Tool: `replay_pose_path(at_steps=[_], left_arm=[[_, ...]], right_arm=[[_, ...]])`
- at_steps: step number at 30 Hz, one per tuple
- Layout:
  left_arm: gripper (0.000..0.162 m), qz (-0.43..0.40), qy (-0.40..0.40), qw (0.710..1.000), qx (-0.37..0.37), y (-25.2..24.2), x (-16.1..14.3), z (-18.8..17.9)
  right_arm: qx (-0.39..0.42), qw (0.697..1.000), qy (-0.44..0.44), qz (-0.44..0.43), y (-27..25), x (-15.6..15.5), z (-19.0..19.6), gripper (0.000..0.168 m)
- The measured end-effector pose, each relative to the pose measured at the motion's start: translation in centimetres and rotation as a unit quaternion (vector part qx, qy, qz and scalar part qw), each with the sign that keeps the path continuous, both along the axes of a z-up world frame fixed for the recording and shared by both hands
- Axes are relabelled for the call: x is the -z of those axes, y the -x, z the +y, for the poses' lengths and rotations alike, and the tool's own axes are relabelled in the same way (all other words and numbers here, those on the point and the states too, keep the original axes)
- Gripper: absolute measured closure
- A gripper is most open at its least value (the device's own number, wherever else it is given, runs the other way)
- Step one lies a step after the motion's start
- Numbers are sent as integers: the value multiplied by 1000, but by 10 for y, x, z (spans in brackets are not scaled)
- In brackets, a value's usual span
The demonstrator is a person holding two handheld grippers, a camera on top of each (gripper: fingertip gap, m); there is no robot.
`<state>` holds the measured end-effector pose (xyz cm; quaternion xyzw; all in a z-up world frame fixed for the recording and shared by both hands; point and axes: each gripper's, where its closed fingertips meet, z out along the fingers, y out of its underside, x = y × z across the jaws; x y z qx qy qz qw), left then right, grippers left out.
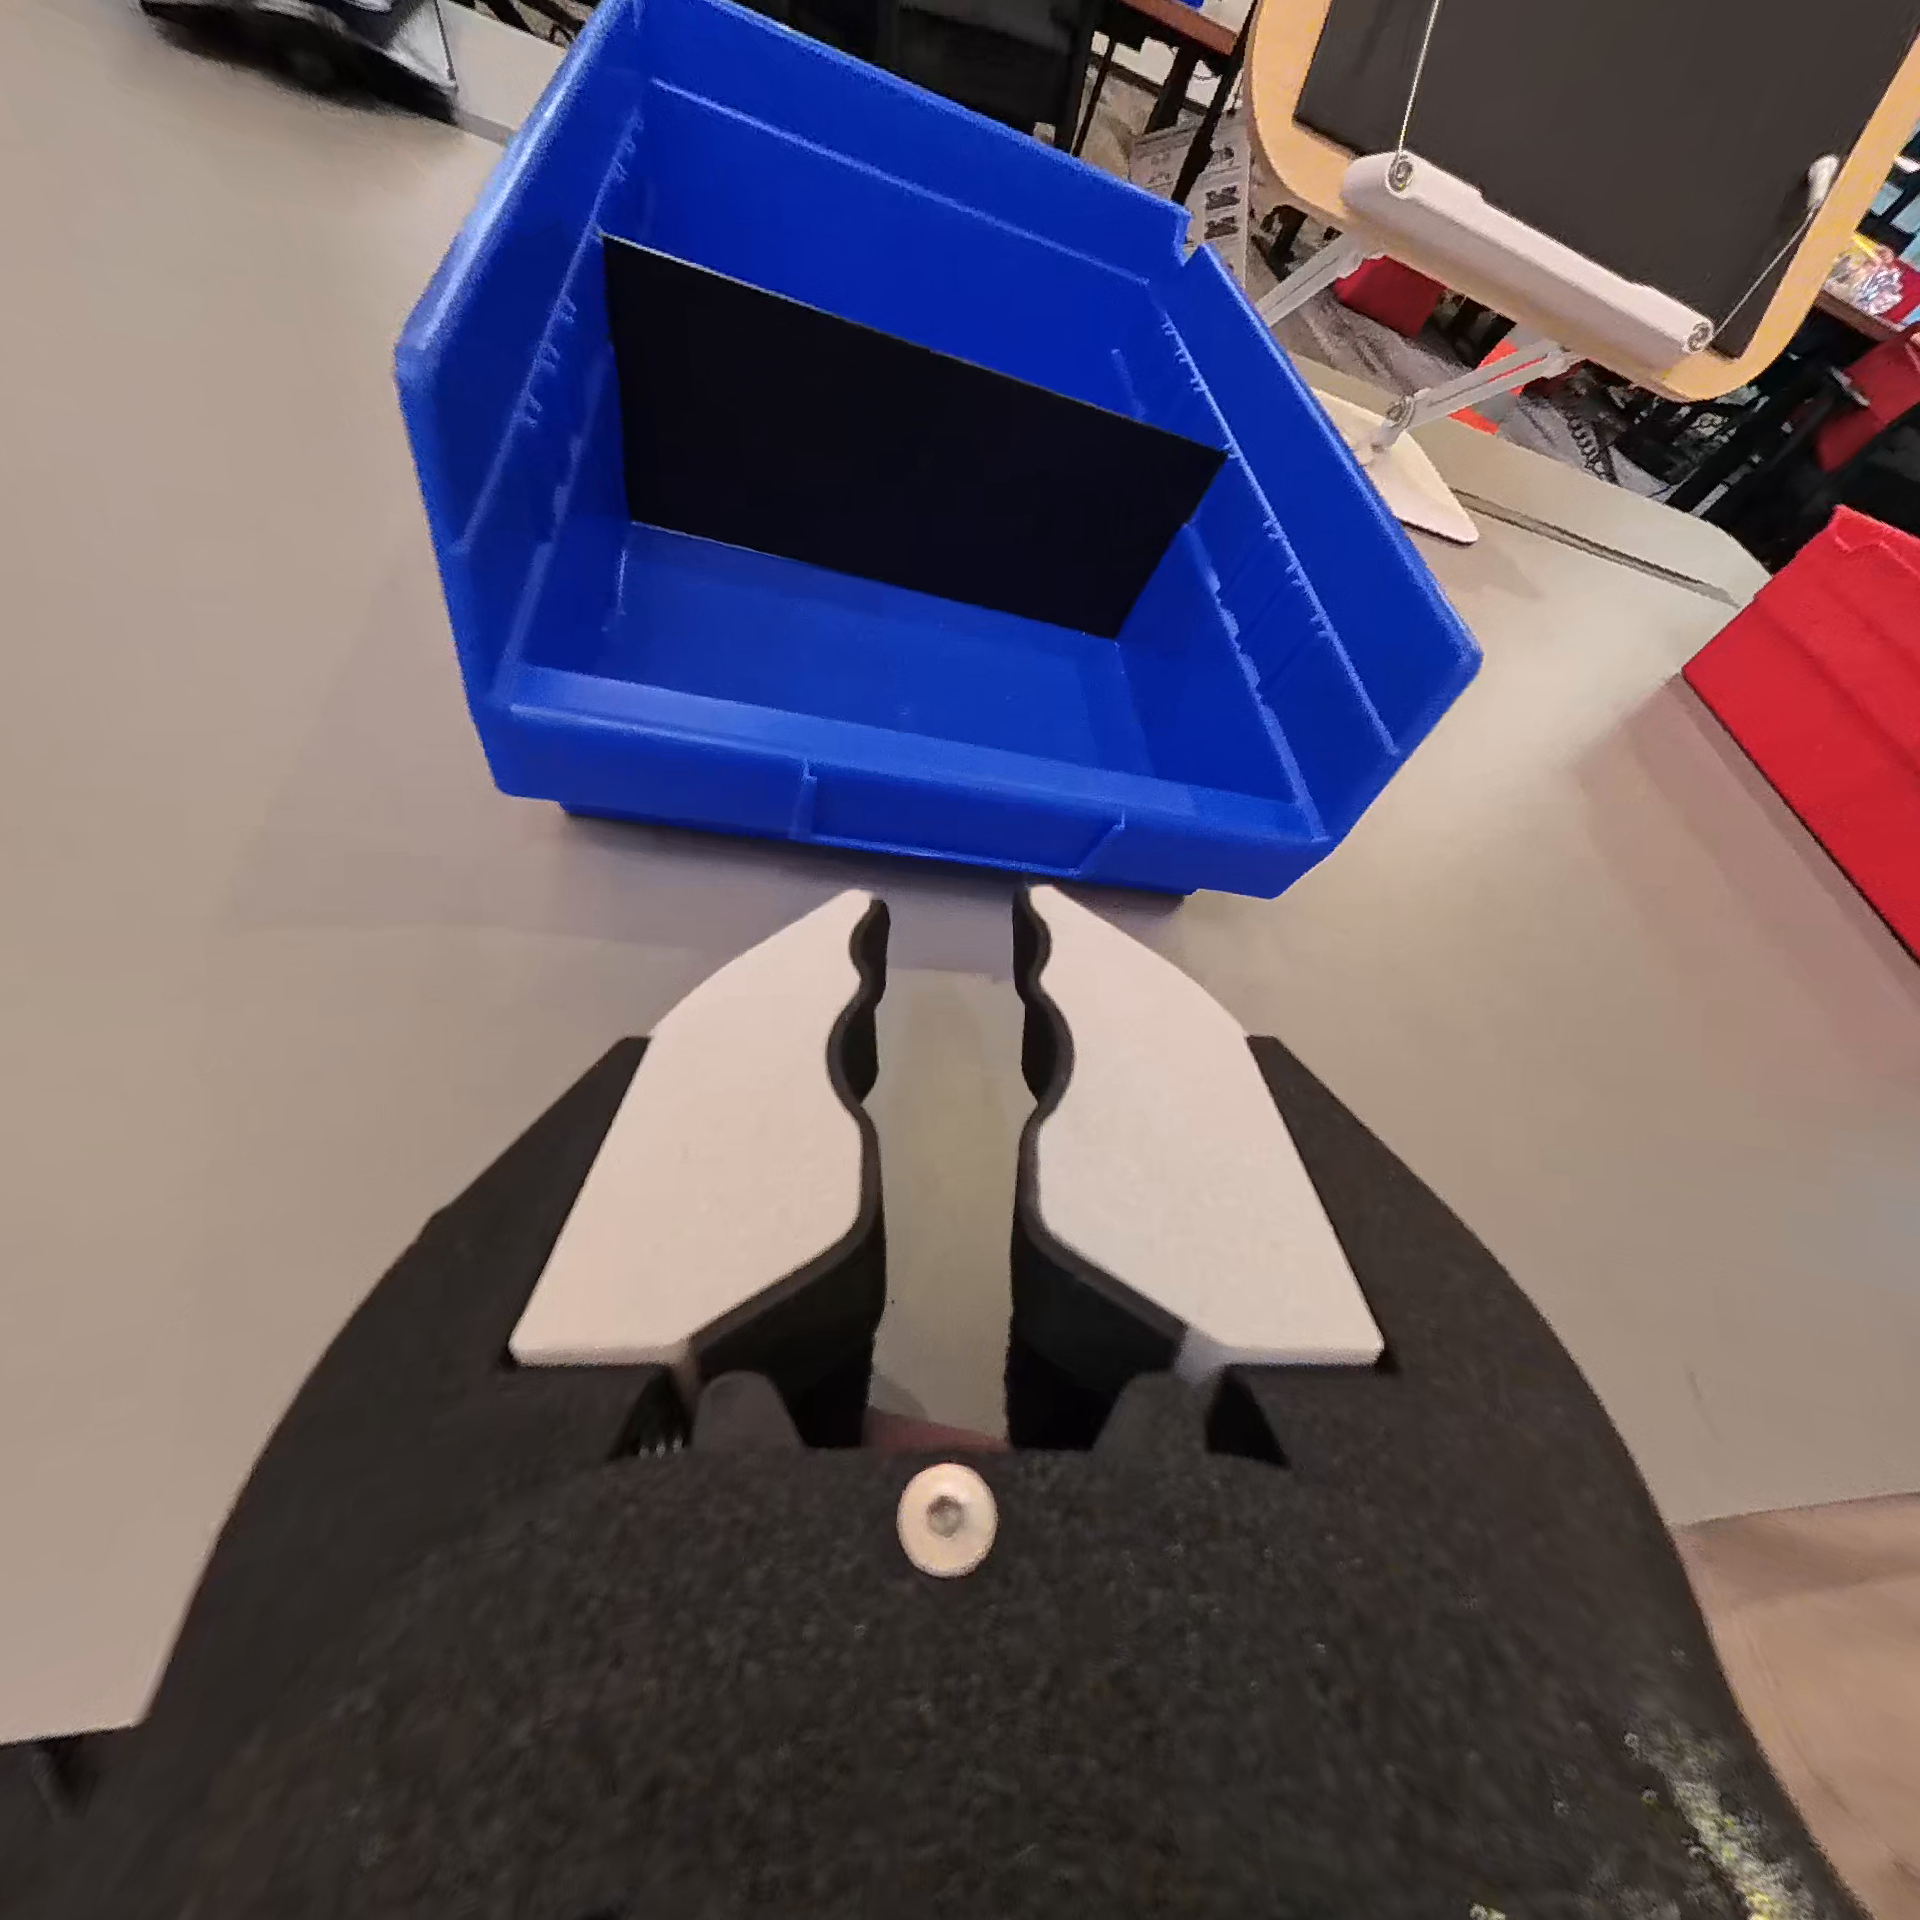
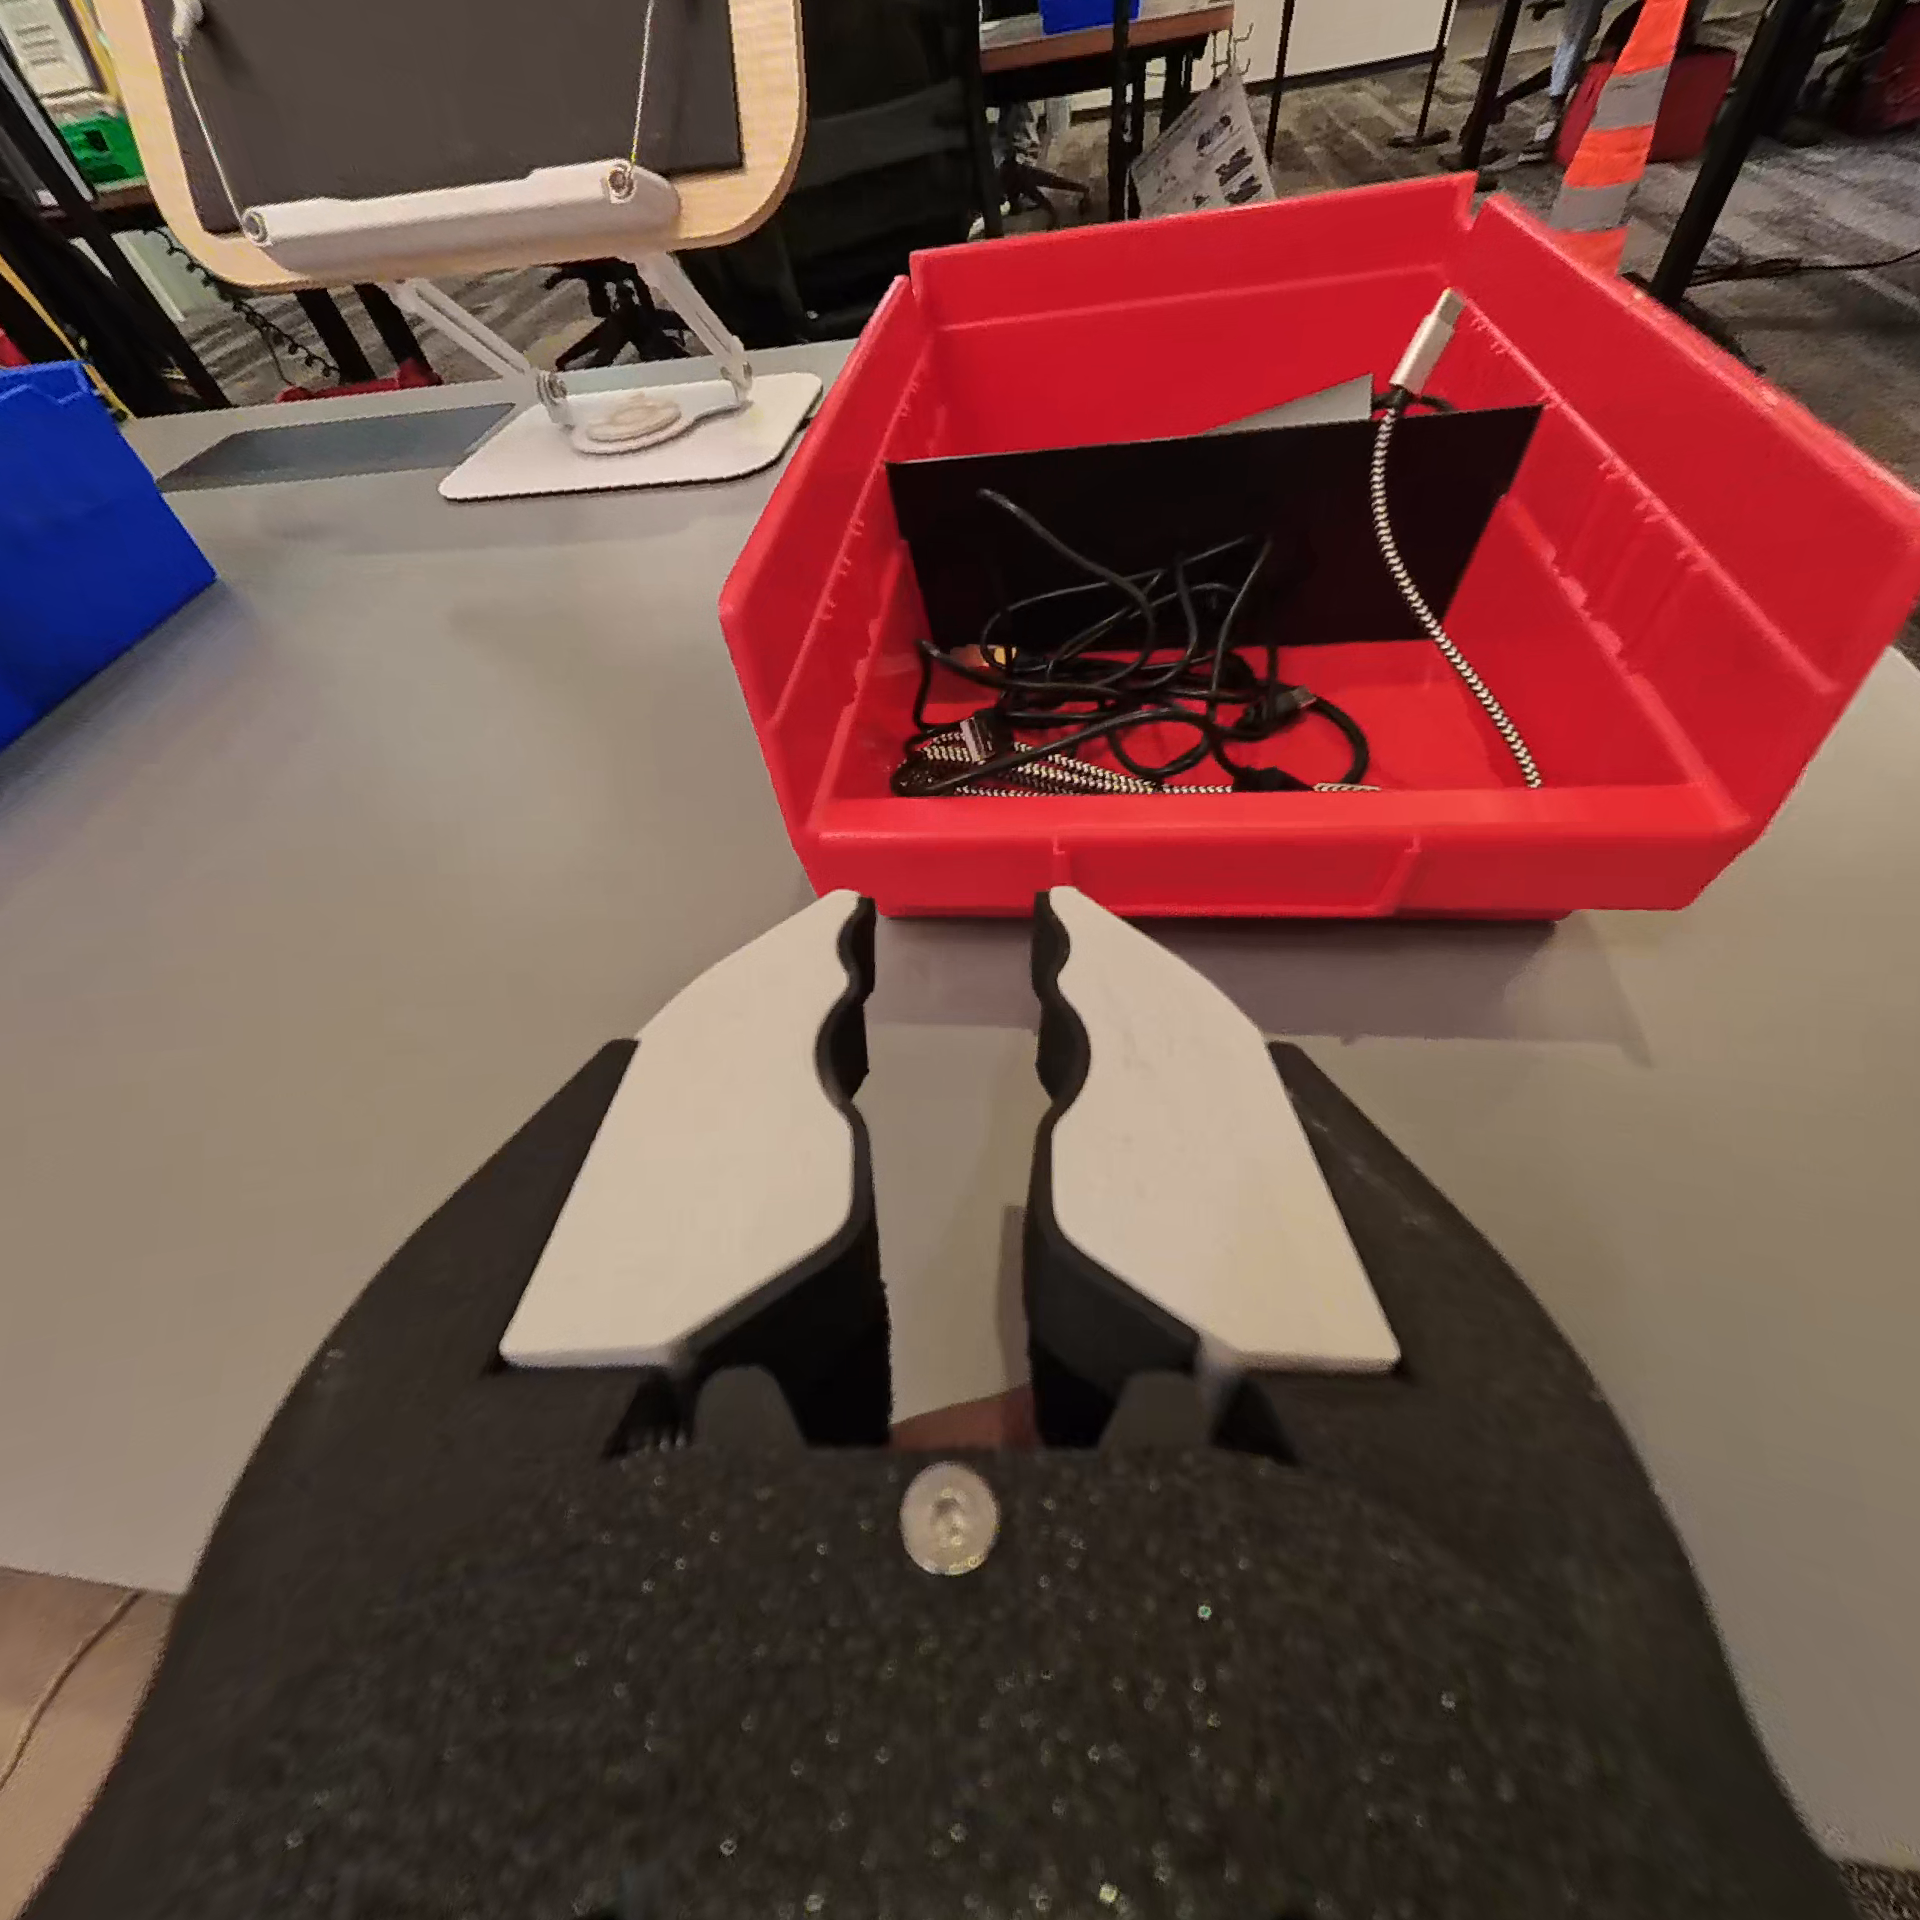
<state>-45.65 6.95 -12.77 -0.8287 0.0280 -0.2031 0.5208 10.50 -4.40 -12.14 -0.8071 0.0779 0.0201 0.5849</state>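
Counter (image 2: 416,831): grey, carrying both bins, which sit well apart.
Red bin (image 2: 1247,862): low open front faces the right hand-held gripper; long axis runs front to back, away from the viewer. A black divider (image 2: 1143,499) stands across it.
Blue bin (image 1: 883,790): same shape, low front towards the left hand-held gripper, skewed slightly on the counter, nothing showing in front of its own dark divider (image 1: 883,436).
Left hand-held gripper (image 1: 951,914): jaws a narrow gap apart, holding nothing, tips just short of the blue bin's front lip.
Right hand-held gripper (image 2: 954,914): jaws likewise narrowly parted and empty, just short of the red bin's front lip.
Black cables (image 2: 1122,686): a loose tangle in the front compartment.
Braided cable (image 2: 1444,613): climbs over the divider, metal plug pointing up and back.
Risk: I'd say pulling one cable could drag the whole knot, or snag the divider and shift the light bin.
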Motion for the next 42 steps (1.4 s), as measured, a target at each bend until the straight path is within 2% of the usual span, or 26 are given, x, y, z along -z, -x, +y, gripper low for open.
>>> replay_pose_path(at_steps=[11,31,38,40,42], left_arm=[[139,63,-18,998,23,-14,-1,0],[140,65,-16,997,23,-11,-1,-2],[140,68,-12,997,32,-15,1,-3],[140,68,-13,997,37,-18,0,-3],[140,70,-12,997,43,-23,2,-3]], right_arm=[[-6,1000,13,-2,-1,6,8,141],[-19,1000,14,5,4,8,5,142],[-94,995,-16,2,41,0,17,124],[-114,993,-11,-8,51,-1,31,121],[-101,995,-17,-10,49,-3,52,120]])
